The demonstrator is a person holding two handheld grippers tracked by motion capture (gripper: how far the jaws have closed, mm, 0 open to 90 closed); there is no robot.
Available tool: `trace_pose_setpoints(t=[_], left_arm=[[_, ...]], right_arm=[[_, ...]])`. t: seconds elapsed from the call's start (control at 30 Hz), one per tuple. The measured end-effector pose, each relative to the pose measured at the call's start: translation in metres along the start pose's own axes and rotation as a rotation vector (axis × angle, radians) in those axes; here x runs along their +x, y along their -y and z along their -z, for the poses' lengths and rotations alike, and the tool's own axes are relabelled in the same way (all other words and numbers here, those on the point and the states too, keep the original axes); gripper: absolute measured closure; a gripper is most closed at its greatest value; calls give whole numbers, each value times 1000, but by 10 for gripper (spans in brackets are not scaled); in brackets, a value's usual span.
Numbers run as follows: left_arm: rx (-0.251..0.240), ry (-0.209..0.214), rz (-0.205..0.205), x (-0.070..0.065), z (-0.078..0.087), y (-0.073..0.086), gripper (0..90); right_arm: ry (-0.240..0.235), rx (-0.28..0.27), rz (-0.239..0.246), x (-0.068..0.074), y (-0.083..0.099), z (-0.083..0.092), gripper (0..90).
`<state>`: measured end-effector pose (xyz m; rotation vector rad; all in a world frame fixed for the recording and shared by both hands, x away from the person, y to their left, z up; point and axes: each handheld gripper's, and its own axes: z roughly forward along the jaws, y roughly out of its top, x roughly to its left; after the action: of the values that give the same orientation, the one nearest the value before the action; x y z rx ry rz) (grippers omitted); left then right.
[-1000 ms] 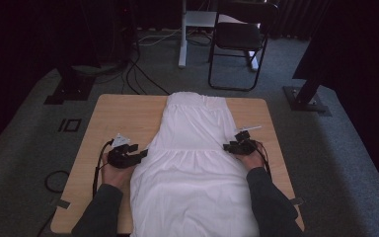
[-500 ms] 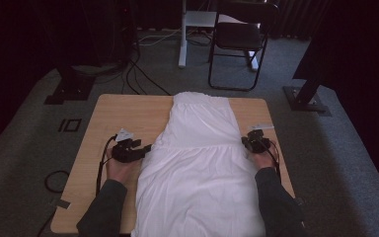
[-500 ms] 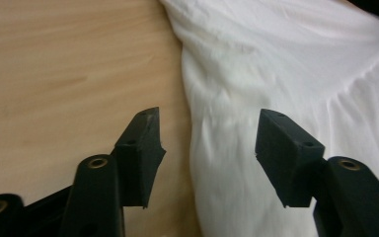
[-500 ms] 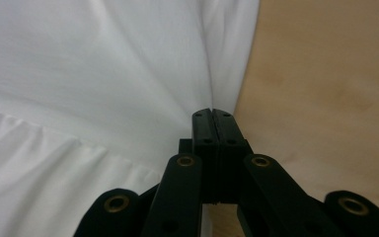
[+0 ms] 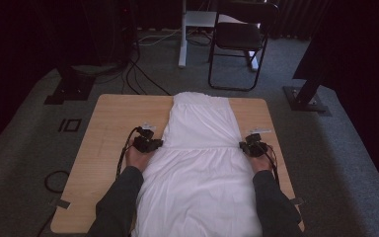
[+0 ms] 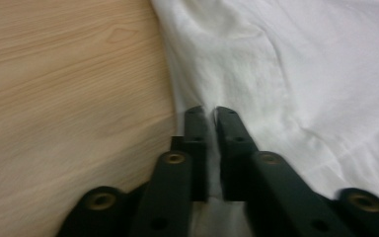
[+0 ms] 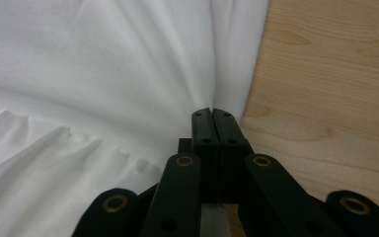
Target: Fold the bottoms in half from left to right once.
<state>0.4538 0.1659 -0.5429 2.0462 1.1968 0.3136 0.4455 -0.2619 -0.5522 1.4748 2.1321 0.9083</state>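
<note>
We are seeing the white dress (image 5: pixel 200 163) lying along the middle of the table (image 5: pixel 103 148). At its 9 o'clock edge, the left hand-held gripper (image 5: pixel 157 144) has just been closing and is pinching the cloth. At 3 o'clock, the right hand-held gripper (image 5: pixel 243 146) is clenching the other edge.

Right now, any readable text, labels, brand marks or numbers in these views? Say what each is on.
None readable.
White garment: no print or tag visible.
Wooden table: bare wood grain, no marks.
Left gripper and right gripper: plain black jaws, no lettering.
Square outline on the floor: a taped shape, not text.
</note>
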Motion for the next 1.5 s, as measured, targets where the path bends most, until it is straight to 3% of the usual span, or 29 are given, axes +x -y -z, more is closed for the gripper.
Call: trace_pose_setpoints(t=[0.17,0.27,0.5,0.67,0.73,0.8,0.9,1.13,1.23,1.33,1.4,1.43,1.5], left_arm=[[-44,-2,3,4,20,23,874],[-58,9,5,1,35,42,872],[-52,42,-56,-19,73,89,862],[-46,24,-85,-30,81,99,817],[-49,20,-83,-30,79,99,777],[-50,17,-75,-30,77,99,746],[-53,15,-69,-30,75,99,686],[-78,33,-37,-26,74,103,632],[-79,35,-41,-26,74,104,627],[-80,36,-41,-26,74,104,618],[-80,36,-43,-26,74,104,617],[-82,36,-43,-26,74,104,617],[-81,32,-43,-27,74,104,621]], right_arm=[[-27,-3,-9,4,10,8,889],[-58,-2,30,12,25,21,885],[-131,-7,54,34,72,60,885],[-170,13,50,46,95,82,852],[-169,5,84,47,92,84,695],[-167,-34,62,43,80,84,595],[-191,-93,81,40,50,79,565],[-262,-58,55,45,-18,23,532],[-282,-40,34,47,-32,2,511],[-314,-12,-2,50,-38,-16,568],[-325,23,14,53,-39,-22,749],[-293,30,64,57,-40,-21,846],[-230,20,116,60,-41,-14,888]])
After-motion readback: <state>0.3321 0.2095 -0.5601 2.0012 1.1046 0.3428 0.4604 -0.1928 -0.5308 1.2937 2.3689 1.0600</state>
